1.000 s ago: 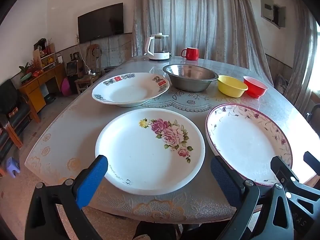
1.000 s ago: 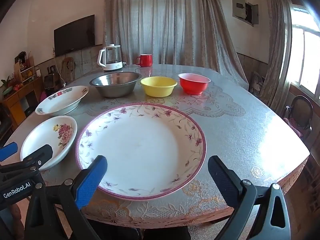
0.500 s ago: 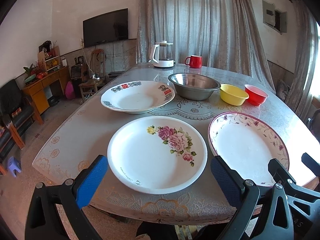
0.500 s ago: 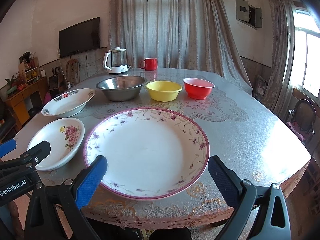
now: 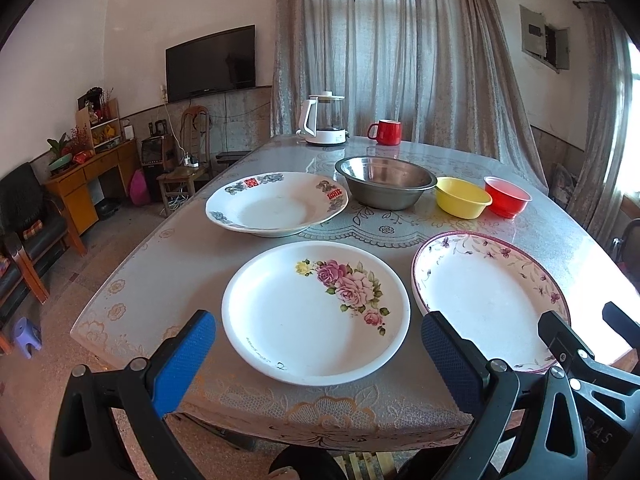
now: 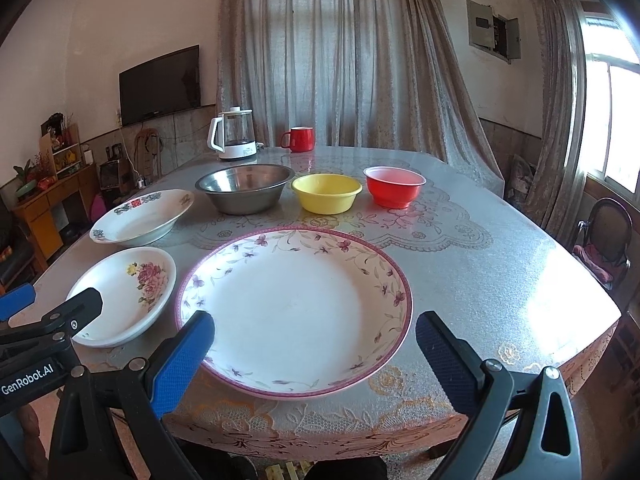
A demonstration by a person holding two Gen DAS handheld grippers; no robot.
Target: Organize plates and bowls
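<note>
Left gripper (image 5: 318, 350): jaws spread wide, nothing between the blue pads, held off the near table edge in front of the rose plate (image 5: 316, 312). Right gripper (image 6: 310, 346): jaws likewise wide and empty, held before the near rim of the large pink-rimmed floral plate (image 6: 296, 304).

Table (image 6: 500, 264): patterned lace-print cover. Near row, left to right: rose plate, then pink-rimmed plate just beside it; whether the rims touch I cannot tell. Behind the rose plate, apart from it: a deep white plate with red and blue-grey rim motifs (image 5: 276, 204); the red blocks look like Chinese characters, not readable. Back row, left to right: steel bowl (image 6: 244, 188), yellow bowl (image 6: 326, 192), red bowl (image 6: 394, 186), each near the next, all upright and separate.

Far edge: glass kettle on a white base (image 6: 234, 140), red mug (image 6: 298, 139).

Writing: "GenRobot.AI" in white on the left gripper's body, read in the right wrist view. Small dark print on the rose plate's near rim, too small to read.
</note>
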